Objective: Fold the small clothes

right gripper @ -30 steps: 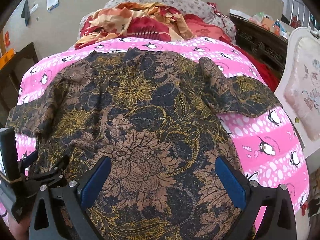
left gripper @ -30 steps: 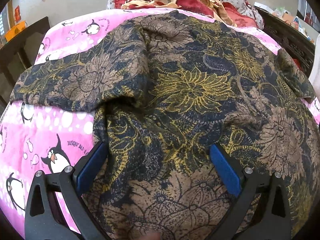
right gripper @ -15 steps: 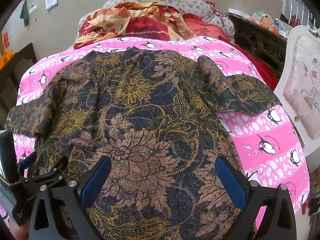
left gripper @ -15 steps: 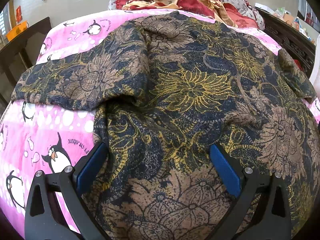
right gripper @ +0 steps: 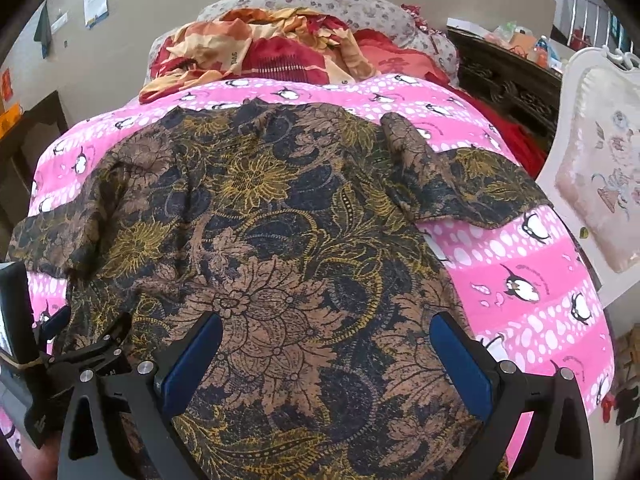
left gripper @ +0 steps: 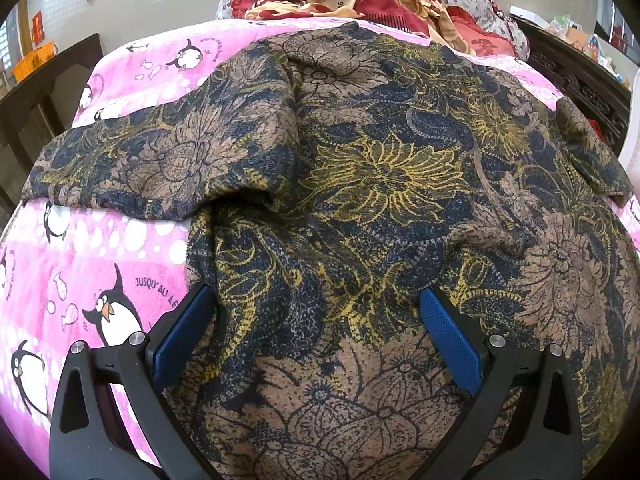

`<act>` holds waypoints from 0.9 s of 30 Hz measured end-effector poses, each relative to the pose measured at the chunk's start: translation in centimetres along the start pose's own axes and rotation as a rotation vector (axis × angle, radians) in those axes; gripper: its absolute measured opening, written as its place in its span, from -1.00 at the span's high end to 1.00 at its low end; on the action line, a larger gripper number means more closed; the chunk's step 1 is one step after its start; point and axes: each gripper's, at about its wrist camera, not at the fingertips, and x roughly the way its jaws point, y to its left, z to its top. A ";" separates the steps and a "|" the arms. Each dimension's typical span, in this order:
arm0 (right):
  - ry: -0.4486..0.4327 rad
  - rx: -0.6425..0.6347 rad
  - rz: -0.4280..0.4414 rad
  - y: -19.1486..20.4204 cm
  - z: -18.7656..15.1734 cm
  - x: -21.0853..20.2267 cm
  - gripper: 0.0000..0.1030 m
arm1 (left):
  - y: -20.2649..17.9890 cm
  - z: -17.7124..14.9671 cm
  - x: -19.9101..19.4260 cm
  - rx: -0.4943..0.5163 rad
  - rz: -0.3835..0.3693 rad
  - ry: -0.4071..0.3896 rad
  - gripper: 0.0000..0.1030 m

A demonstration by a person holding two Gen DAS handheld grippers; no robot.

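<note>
A dark navy shirt (left gripper: 380,184) (right gripper: 280,240) with brown and yellow flowers lies spread flat, sleeves out to both sides, on a pink penguin blanket (left gripper: 80,280) (right gripper: 520,264). My left gripper (left gripper: 316,336) is open over the shirt's lower left part, its left blue finger (left gripper: 184,332) at the cloth's side edge. My right gripper (right gripper: 326,360) is open over the lower right part, holding nothing. The left gripper (right gripper: 56,332) also shows at the lower left of the right wrist view. The left sleeve (left gripper: 140,168) is rumpled at the armpit.
A heap of red and orange bedding (right gripper: 260,52) and a floral pillow (right gripper: 320,4) lie at the bed's far end. A dark carved cabinet (right gripper: 512,80) and a white cushioned chair (right gripper: 600,168) stand to the right. Dark wooden furniture (left gripper: 44,92) stands on the left.
Almost nothing has moved. Both grippers stay open over the shirt's lower part, and the left wrist view has shifted only slightly.
</note>
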 end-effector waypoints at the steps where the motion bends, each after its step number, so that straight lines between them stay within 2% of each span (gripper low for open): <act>1: -0.007 0.006 0.005 -0.2 0.0 -0.3 -0.99 | 0.0 0.0 0.0 0.001 0.001 0.000 -0.99; 2: -0.016 0.015 0.025 -0.3 0.1 -0.5 -0.99 | 0.0 0.0 0.0 0.000 0.000 0.000 -0.99; 5: -0.017 0.067 0.175 -0.8 0.4 -1.1 -0.99 | 0.0 0.0 0.0 -0.003 -0.004 -0.001 -0.99; 8: 0.006 0.098 0.236 -0.8 0.6 -1.2 -0.99 | -0.1 0.0 0.1 -0.002 -0.002 -0.001 -0.99; 22: -0.007 0.089 0.228 -0.4 0.6 -1.6 -0.99 | -0.1 0.0 0.1 -0.003 -0.003 -0.001 -0.99; 27: -0.054 0.039 0.111 -0.3 0.2 -2.2 -0.99 | 0.0 0.0 0.1 -0.003 -0.004 -0.001 -0.99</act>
